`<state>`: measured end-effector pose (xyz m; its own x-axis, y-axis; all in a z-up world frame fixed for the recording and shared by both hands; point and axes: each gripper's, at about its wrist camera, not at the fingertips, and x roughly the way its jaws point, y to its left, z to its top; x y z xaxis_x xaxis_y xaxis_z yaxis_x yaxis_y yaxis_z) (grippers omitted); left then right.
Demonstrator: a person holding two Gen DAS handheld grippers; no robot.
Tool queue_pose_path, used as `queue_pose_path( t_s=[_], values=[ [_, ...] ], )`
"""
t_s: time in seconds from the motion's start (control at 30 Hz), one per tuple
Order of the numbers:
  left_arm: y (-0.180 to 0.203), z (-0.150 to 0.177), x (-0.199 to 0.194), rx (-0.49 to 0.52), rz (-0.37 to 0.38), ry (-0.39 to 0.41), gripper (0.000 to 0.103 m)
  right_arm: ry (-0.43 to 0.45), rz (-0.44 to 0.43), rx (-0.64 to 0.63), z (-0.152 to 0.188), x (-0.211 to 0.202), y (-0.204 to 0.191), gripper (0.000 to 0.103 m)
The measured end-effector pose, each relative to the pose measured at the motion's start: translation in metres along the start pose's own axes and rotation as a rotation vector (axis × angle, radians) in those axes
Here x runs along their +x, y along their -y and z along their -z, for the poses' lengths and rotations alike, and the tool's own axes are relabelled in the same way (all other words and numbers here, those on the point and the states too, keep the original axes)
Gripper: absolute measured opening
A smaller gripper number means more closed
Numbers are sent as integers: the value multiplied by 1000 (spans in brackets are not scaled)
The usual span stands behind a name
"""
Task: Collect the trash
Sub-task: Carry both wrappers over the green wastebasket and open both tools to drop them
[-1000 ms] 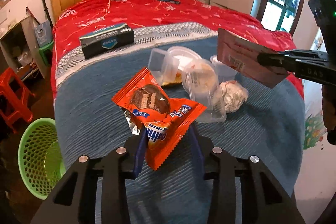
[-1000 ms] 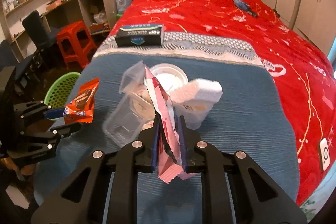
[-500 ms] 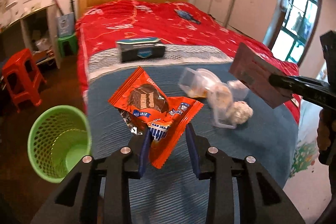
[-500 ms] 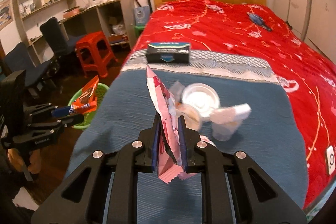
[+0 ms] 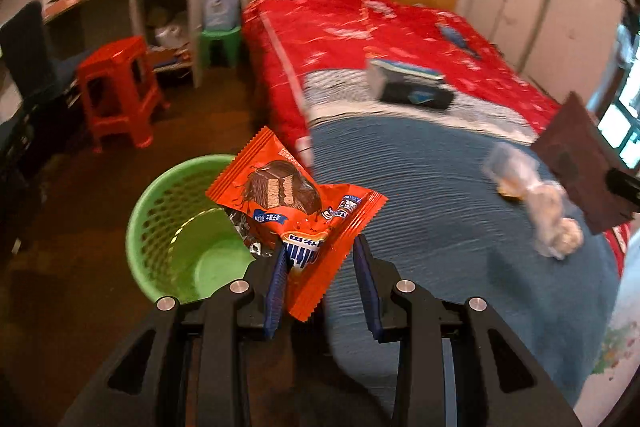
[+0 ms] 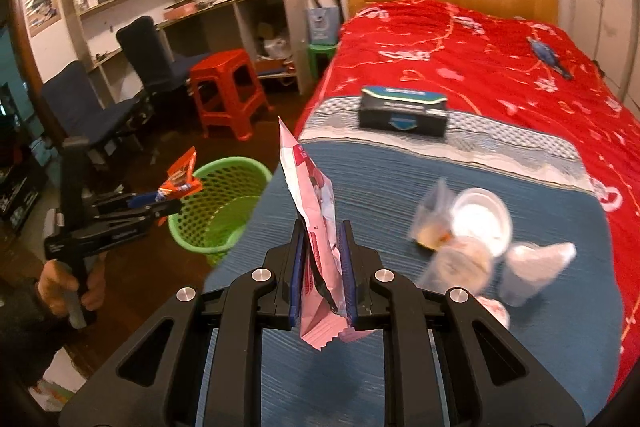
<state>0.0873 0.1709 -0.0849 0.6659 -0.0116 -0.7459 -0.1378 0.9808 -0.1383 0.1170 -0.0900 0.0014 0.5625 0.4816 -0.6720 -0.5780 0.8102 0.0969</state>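
Note:
My left gripper (image 5: 320, 247) is shut on an orange chocolate-wafer wrapper (image 5: 288, 195), which stands up between its blue pads. It hangs just off the bed's side, above the near rim of a green mesh basket (image 5: 160, 207) on the floor. In the right wrist view the same left gripper (image 6: 168, 203) holds the orange wrapper (image 6: 182, 175) over the basket (image 6: 240, 171). My right gripper (image 6: 322, 231) is shut on a pink snack wrapper (image 6: 316, 211), held upright above the blue blanket's left edge. The pink wrapper (image 5: 576, 159) also shows at the far right of the left wrist view.
Clear plastic cups and lids (image 6: 472, 227) lie in a heap on the blue blanket (image 6: 400, 179). A dark box (image 6: 402, 111) sits further up the bed. A red stool (image 6: 228, 91), a green stool and two dark chairs stand on the floor behind the basket. A hand (image 6: 68, 283) grips the left tool's handle.
Both grippers have swung left, away from the plastic cups and toward the bed's side. The orange wrapper has gone from over the blanket to over the green basket. Both grips are unchanged.

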Motion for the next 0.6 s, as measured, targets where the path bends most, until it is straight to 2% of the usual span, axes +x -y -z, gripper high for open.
queue_pose_path(
  t_s=[0.17, 0.2, 0.27, 0.4, 0.43, 0.47, 0.6],
  values=[
    [-39, 0, 23, -46, -68, -39, 36, -15, -33, -21, -12, 21, -24, 17],
    [-46, -1, 27, -58, -76, -46, 39, -17, -35, -24, -12, 23, -26, 17],
    [-60, -1, 34, -86, -84, -57, 56, -27, -49, -32, -17, 31, -36, 17],
    [-79, 1, 41, -118, -103, -64, 68, -43, -65, -44, -22, 46, -48, 17],
    [-85, 2, 42, -128, -109, -66, 76, -48, -69, -48, -24, 51, -52, 17],
    [-89, 3, 41, -137, -116, -61, 80, -51, -73, -50, -26, 55, -55, 17],
    [-100, 11, 36, -162, -137, -58, 82, -65, -101, -58, -31, 73, -71, 17]
  ],
)
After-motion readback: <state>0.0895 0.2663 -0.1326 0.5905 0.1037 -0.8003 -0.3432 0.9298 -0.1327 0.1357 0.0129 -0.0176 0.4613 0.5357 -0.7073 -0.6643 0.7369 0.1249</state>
